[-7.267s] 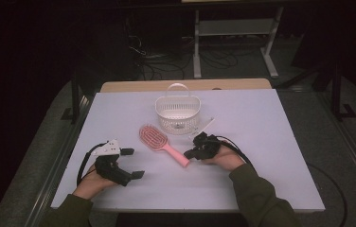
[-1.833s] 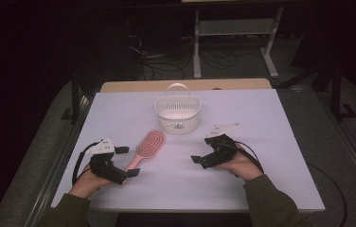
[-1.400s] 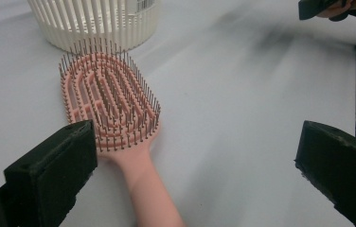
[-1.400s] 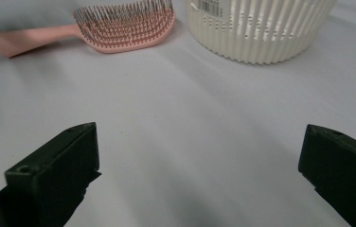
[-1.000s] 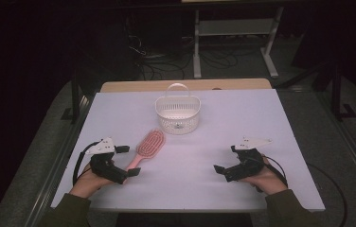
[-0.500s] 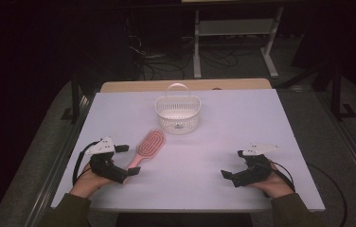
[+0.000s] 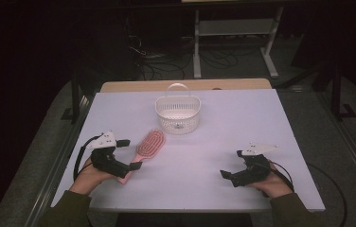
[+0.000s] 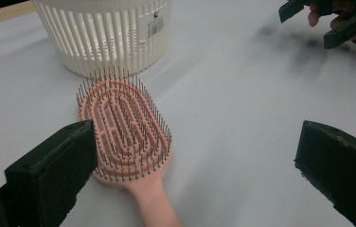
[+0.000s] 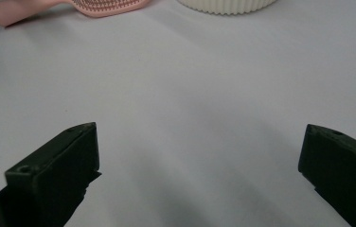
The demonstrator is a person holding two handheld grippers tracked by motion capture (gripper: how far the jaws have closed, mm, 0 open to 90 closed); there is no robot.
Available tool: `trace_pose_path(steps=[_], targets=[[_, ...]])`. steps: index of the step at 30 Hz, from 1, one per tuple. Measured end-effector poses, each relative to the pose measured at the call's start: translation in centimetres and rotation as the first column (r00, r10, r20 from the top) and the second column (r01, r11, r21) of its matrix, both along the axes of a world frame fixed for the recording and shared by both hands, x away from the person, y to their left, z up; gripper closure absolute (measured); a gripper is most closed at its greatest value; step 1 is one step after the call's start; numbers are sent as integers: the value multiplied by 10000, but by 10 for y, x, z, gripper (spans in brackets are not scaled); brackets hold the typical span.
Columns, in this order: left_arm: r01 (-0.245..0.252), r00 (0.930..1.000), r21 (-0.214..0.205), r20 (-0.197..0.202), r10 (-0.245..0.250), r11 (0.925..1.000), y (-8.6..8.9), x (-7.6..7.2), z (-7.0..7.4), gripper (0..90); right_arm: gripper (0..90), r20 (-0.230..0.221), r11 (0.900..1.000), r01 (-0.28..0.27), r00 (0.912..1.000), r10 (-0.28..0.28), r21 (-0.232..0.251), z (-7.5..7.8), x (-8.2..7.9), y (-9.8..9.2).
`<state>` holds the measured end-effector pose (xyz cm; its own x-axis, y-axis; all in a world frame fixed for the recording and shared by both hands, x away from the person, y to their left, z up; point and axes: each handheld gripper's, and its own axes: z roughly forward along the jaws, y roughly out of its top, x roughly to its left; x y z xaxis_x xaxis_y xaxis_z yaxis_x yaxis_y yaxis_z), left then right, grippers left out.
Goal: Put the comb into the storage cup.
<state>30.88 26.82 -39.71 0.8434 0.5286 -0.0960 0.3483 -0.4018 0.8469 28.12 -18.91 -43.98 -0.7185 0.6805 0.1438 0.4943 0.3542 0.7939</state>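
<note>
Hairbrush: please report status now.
Left gripper open, jaws astride hairbrush handle. Right gripper open, empty. Basket beyond brush; nothing blocking.

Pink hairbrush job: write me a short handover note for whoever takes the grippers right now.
Left gripper: open, jaws either side of the pink hairbrush, handle between them, not yet clamped.
Right gripper: open, holding nothing, near the table's front right, apart from the brush.
Brush lies flat, bristles up, head pointing toward the white basket, a little short of it.
Done: left gripper lined up on the handle.
Left, probably: close on the handle, lift, and set the brush in the basket.
</note>
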Motion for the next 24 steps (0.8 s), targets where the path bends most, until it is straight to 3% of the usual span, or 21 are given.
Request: trace_pose_path(steps=[24], targets=[[-233,9996,-280,182,238,9993,-19,28,15,0,0,7,10000,0,10000,0,29,0,1,0]])
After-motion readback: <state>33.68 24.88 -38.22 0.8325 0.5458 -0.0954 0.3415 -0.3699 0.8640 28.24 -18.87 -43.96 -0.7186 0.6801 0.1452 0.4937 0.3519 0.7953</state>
